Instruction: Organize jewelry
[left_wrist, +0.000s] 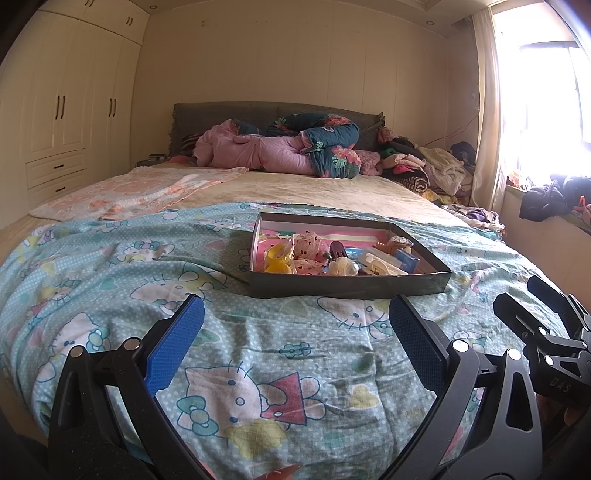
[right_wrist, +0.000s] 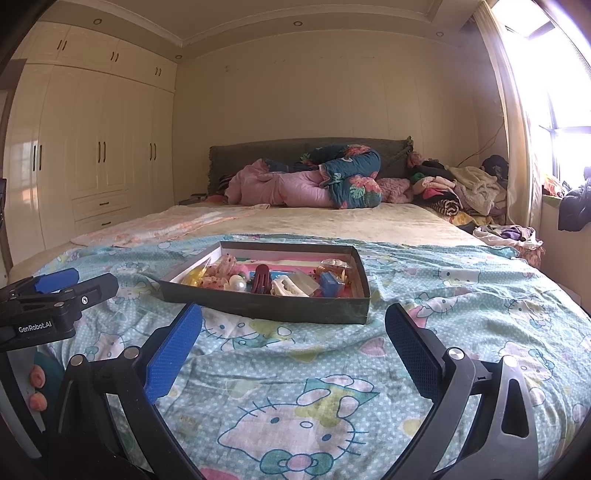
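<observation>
Both grippers, left (left_wrist: 295, 317) and right (right_wrist: 293, 321), spread empty; box (right_wrist: 266, 306) just ahead. Next: reach in, pick one piece.

Daylight floods in from the window (left_wrist: 546, 110) at the right of the frame in both views, blowing out to pure white glare there and washing over the curtain (left_wrist: 487, 110). The rest of the room sits in soft, warm, even light, with faint shadows in the folds of the bedspread (right_wrist: 332, 369). Fisheye distortion bows the walls and wardrobe (right_wrist: 92, 147) and darkens the corners of the frame. Focus is sharp at centre, slightly soft at the edges.
</observation>
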